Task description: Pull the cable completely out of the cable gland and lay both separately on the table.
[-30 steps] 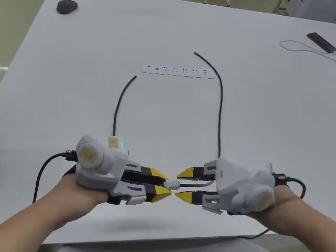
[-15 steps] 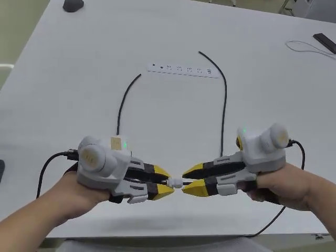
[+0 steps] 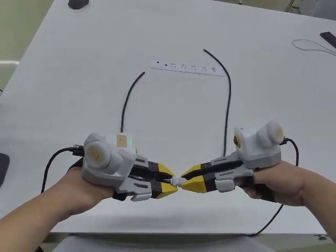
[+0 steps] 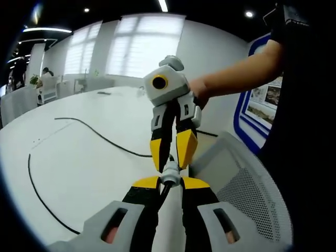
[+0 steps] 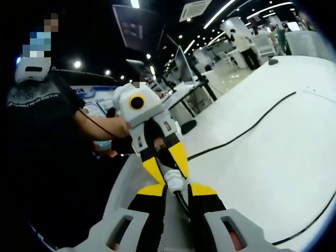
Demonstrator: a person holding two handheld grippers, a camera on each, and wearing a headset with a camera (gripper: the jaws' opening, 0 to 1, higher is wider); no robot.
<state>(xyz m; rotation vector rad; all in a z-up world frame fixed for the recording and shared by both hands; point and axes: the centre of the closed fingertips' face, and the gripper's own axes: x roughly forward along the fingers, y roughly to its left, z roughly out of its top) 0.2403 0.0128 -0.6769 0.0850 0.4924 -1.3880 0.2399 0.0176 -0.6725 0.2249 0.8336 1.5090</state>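
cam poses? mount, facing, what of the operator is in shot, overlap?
Head view: headset, looking forward and down at the table; left hand and right hand hold left tool and right tool tip to tip.
Left gripper view: on left tool, looking along its jaws at cable gland and right tool; right arm behind.
Right gripper view: on right tool, facing left tool; left arm, dark shirt.
Shared: gripper views face each other across the cable gland.

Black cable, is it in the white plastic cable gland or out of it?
In: the black cable runs straight into the white plastic cable gland in both gripper views; no gap between them.
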